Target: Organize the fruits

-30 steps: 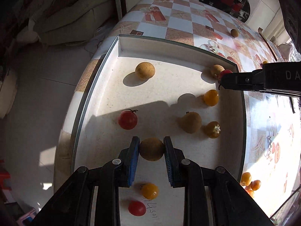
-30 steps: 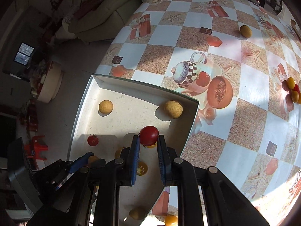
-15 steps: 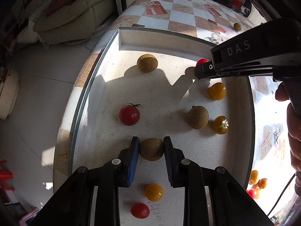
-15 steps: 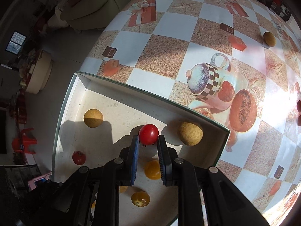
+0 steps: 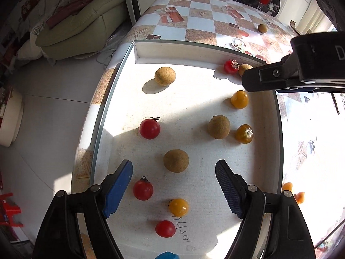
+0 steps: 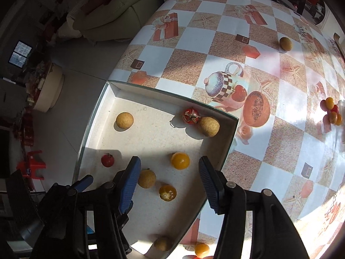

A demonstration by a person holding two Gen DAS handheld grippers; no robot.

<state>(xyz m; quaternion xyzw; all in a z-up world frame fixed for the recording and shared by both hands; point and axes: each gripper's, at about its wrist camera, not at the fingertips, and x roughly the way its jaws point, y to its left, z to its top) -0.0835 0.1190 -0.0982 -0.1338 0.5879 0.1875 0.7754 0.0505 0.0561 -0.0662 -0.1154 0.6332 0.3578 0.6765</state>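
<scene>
Fruits are sitting loose and scattered in the tray (image 5: 194, 49), which is lying at the table's (image 6: 215, 43) edge nearest the floor, so that edge is your biggest risk: if you are nudging the tray with either tool, it could be sliding outward. Both tongs are spread and holding nothing. Your left gripper (image 5: 174, 186) is hanging over the brown fruit (image 5: 176, 160), which is lying free between the pads; closing off-centre could be squirting it into the red tomato (image 5: 143, 188) beside it. Your right gripper (image 6: 169, 180) is hovering over the orange tomato (image 6: 180, 160), with another brown fruit (image 6: 146, 178) just beside its left finger (image 6: 129, 183). Round things are rolling easily here. At the far wall, a red tomato (image 6: 190, 115) is touching a brown one (image 6: 208, 126); bumping 1 is moving both. A small pile (image 6: 331, 111) is waiting well apart on the table.
</scene>
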